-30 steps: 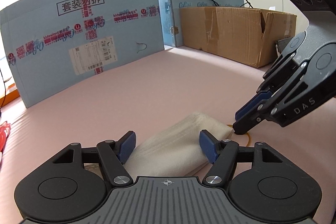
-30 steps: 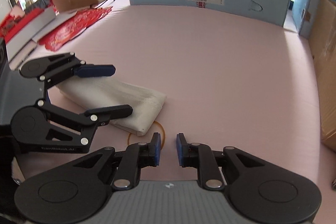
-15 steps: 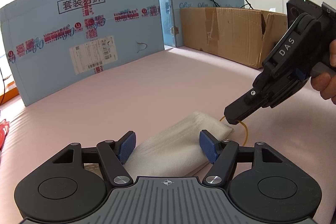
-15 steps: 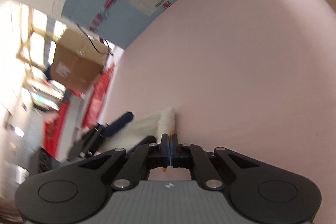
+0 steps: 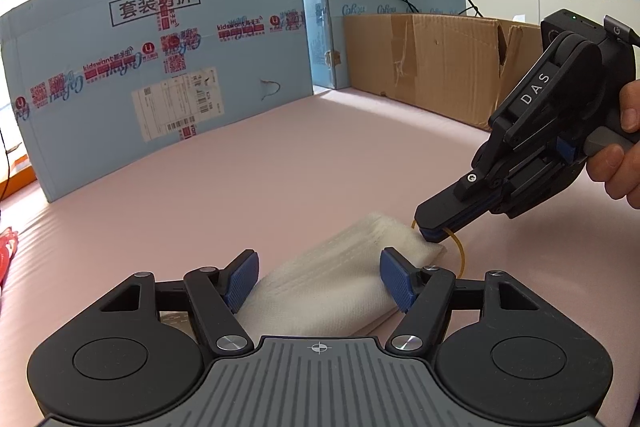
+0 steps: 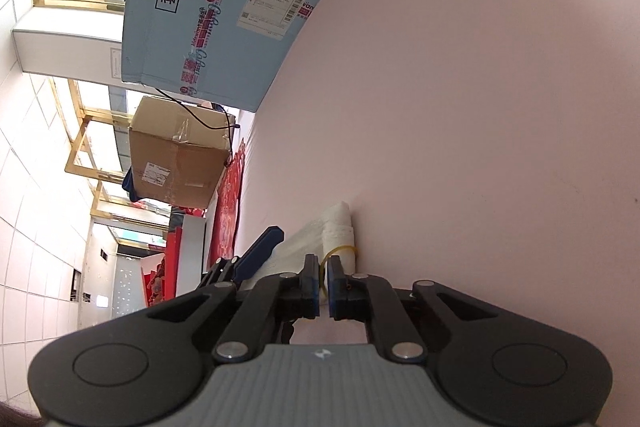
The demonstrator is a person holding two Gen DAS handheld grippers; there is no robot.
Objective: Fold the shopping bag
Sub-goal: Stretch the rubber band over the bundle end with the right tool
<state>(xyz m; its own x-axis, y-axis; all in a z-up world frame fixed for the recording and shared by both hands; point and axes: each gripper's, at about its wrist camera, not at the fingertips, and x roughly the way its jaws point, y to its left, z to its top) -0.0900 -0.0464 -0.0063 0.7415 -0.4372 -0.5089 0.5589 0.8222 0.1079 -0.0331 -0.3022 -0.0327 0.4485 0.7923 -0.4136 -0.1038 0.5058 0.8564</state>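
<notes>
At the far left, beyond the left gripper, stands a large light-blue cardboard box printed with red tape and a white shipping label. The left gripper itself sits low over the pink foam-like table surface, and its blue-padded fingers stand apart on either side of the folded white fabric shopping bag. The bag fills the gap between them, but whether the pads press on it cannot be told.

The bag lies flat on the pink surface and runs forward and to the right from the left gripper, ending in a folded corner. At that corner, ahead and to the right of the left gripper, the black right gripper comes down at a slant, held by a person's hand. Its jaws are closed on a thin yellow rubber band, whose loop shows just beside the bag's end and partly over it.

Behind the right gripper stands a brown corrugated cardboard box with a torn flap.
</notes>
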